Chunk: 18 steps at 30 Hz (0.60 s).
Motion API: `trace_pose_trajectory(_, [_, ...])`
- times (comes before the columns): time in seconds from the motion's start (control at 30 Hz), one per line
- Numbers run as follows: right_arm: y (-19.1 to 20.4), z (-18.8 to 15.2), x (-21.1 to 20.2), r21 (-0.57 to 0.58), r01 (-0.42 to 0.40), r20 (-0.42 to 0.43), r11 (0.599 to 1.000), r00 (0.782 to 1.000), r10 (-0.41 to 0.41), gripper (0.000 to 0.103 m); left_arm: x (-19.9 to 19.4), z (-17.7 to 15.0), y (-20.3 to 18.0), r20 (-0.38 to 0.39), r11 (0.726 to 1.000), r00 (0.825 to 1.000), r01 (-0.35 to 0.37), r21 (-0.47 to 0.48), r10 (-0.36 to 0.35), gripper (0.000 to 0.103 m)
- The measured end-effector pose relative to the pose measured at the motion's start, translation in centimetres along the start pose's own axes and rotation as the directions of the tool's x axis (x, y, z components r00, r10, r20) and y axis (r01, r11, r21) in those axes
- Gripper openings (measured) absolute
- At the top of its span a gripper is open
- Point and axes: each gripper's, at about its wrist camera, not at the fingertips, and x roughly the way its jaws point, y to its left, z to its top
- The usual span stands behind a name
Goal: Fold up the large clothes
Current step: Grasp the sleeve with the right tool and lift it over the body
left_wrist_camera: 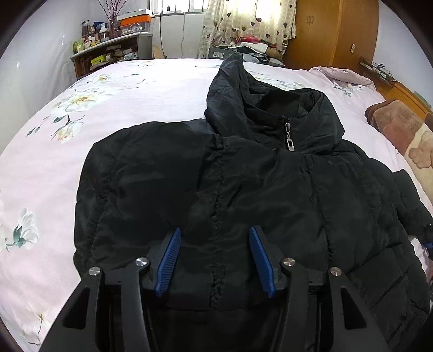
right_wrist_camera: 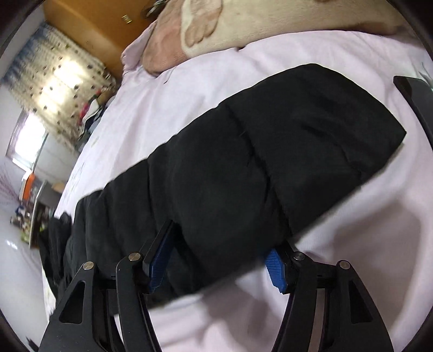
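A black puffer jacket is lying front-up on the bed, its zipped collar and hood pointing away toward the window end of the bed. The jacket's left shoulder side is looking already folded inward, with a rounded edge and no sleeve showing there.

The left gripper is hovering over the jacket's lower body, its blue-padded fingers standing wide apart with nothing between them. The right gripper is straddling the jacket's outstretched sleeve, which is stretching away from the body across the bed toward the plush blanket. Its fingers are spread on either side of the sleeve; one pad is partly hidden under the fabric, and they do not appear to be pinching it yet.

The likely next step is closing on the sleeve and folding it over the body. The puffy, slick fabric is the risk: the fingers may be catching only the top layer, letting the sleeve slip out mid-lift, or dragging the whole jacket and undoing the tidy left fold.
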Motion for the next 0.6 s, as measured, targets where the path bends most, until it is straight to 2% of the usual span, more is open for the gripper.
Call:
trace_pose_trajectory(0.03, [0.0,0.2,0.0,0.013,0.011,0.004,1.0,1.0,-0.011,0.059,0.0,0.1,0.1,-0.001,1.0,1.0,0.001,0.001,-0.001,0.055])
trace_pose_trajectory(0.07, [0.0,0.3,-0.3,0.016,0.025,0.009,1.0,1.0,-0.025,0.041,-0.1,0.1,0.1,-0.001,1.0,1.0,0.004,-0.001,-0.004,0.055])
trace_pose_trajectory(0.13, [0.3,1.0,-0.7,0.009,0.015,0.01,1.0,1.0,-0.015,0.019,-0.3,0.2,0.3,-0.006,1.0,1.0,0.01,-0.002,-0.01,0.055])
trace_pose_trajectory(0.17, [1.0,1.0,-1.2,-0.004,0.025,0.014,1.0,1.0,-0.025,0.015,-0.5,0.2,0.4,-0.009,1.0,1.0,0.014,-0.003,-0.014,0.055])
trace_pose_trajectory(0.3, [4.8,1.2,-5.4,-0.104,0.018,0.069,0.994,0.998,-0.011,0.012,-2.1,0.5,0.8,-0.008,0.999,0.999,0.031,-0.027,-0.031,0.055])
trace_pose_trajectory(0.43, [9.8,0.8,-11.0,-0.217,-0.042,0.136,0.975,0.988,0.073,0.012,-4.7,0.8,1.2,0.025,0.998,0.999,0.047,-0.04,-0.046,0.055])
trace_pose_trajectory(0.5, [13.3,0.1,-14.0,-0.298,-0.084,0.16,0.951,0.978,0.136,0.012,-6.1,0.9,1.4,0.046,0.998,0.998,0.052,-0.039,-0.05,0.055])
trace_pose_trajectory(0.6, [18.9,-2.2,-17.3,-0.419,-0.143,0.15,0.896,0.963,0.224,0.011,-8.2,1.0,1.9,0.076,0.998,0.996,0.052,-0.038,-0.049,0.055])
